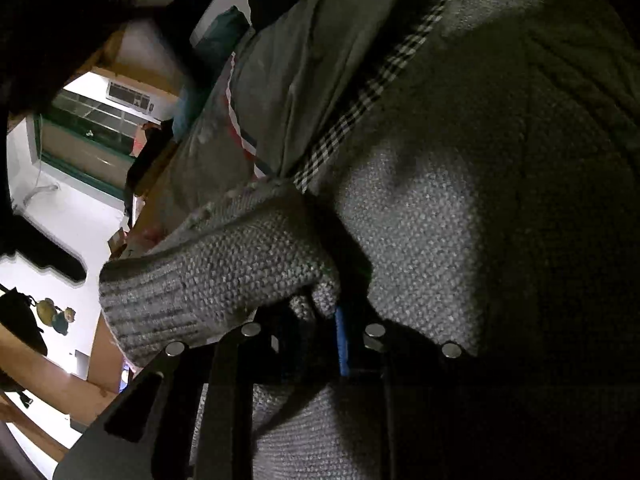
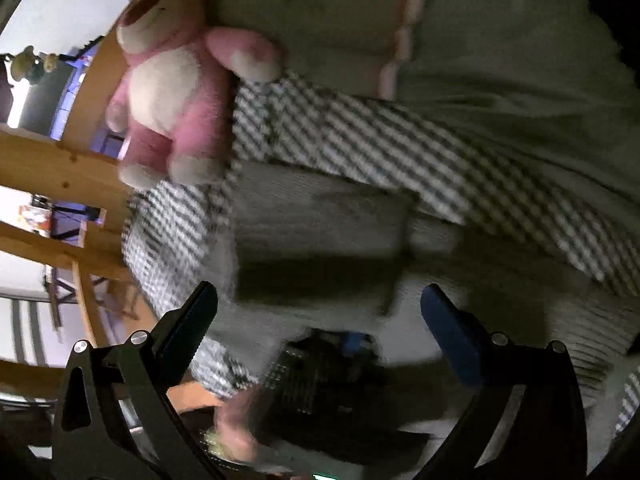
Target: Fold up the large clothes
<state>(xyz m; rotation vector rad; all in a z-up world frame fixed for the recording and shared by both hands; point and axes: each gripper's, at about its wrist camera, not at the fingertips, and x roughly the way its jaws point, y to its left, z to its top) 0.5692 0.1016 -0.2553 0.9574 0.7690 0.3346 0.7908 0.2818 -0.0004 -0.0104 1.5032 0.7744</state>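
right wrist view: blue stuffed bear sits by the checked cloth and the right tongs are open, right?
Not quite: the stuffed bear is pink, not blue, as the right wrist view shows. It does sit by the checked cloth, and the right tongs are open.

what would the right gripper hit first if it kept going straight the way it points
Most likely the grey knit sweater lying folded on the checked cloth. The right gripper is open with nothing between its fingers, and the sweater fills the gap ahead. Blur makes depth uncertain.
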